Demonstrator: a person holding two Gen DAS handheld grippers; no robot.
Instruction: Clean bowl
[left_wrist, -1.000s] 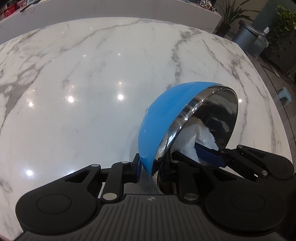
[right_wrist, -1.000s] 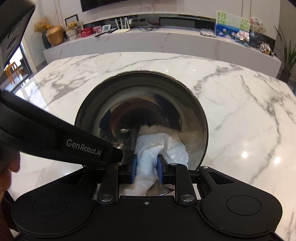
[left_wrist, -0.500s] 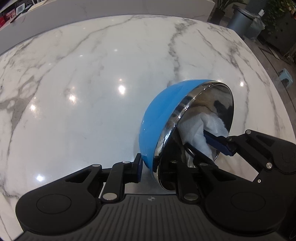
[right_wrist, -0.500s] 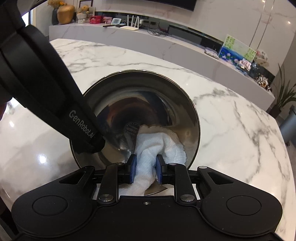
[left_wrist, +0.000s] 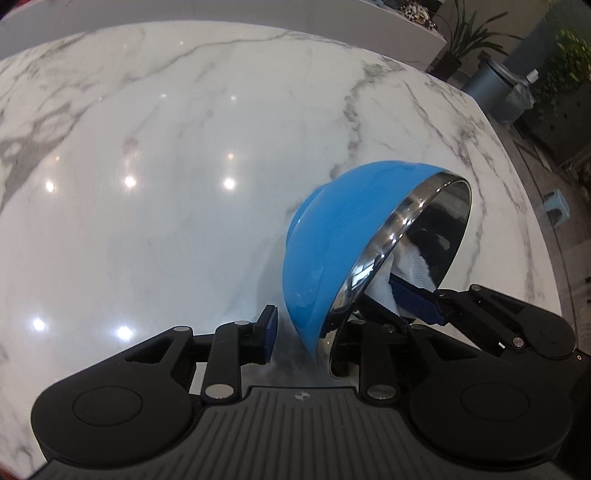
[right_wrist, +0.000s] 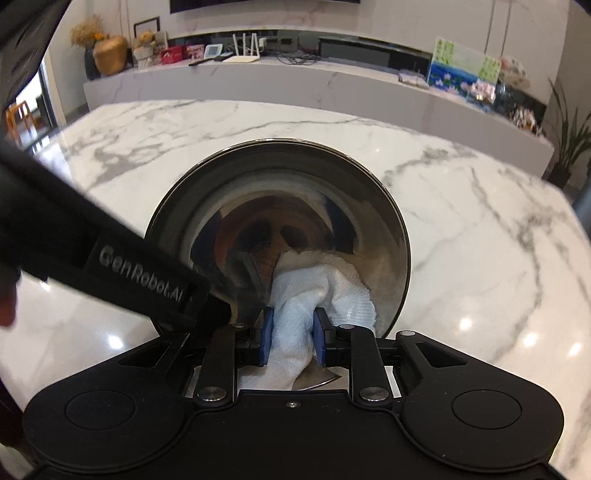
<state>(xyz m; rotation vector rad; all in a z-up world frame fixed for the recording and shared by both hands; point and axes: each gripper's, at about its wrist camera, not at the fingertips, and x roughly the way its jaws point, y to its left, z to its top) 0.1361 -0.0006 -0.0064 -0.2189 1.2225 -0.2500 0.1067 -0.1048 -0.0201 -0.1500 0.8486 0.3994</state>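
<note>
Bowl (left_wrist: 332, 254): blue outside, steel inside, tilted on its side, lower right of frame.
Left gripper (left_wrist: 303, 332): fingers apart, either side of the rim.
Right gripper (right_wrist: 293, 334): clamped on white cloth (right_wrist: 317, 291) inside the bowl (right_wrist: 277, 206).
Table (left_wrist: 147, 184): white marble.

Loads of bare white marble tabletop (left_wrist: 155, 192) left of the tilted blue steel-lined bowl (left_wrist: 343, 236). Inside it, a wadded white cloth (right_wrist: 314, 295) hogs the lower part.

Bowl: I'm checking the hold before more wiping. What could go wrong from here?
1. The left gripper has its outer pad clear of the blue wall of the tilted bowl, so it may slip or roll.
2. The right gripper, shut on the cloth inside, could shove the bowl away.
</note>
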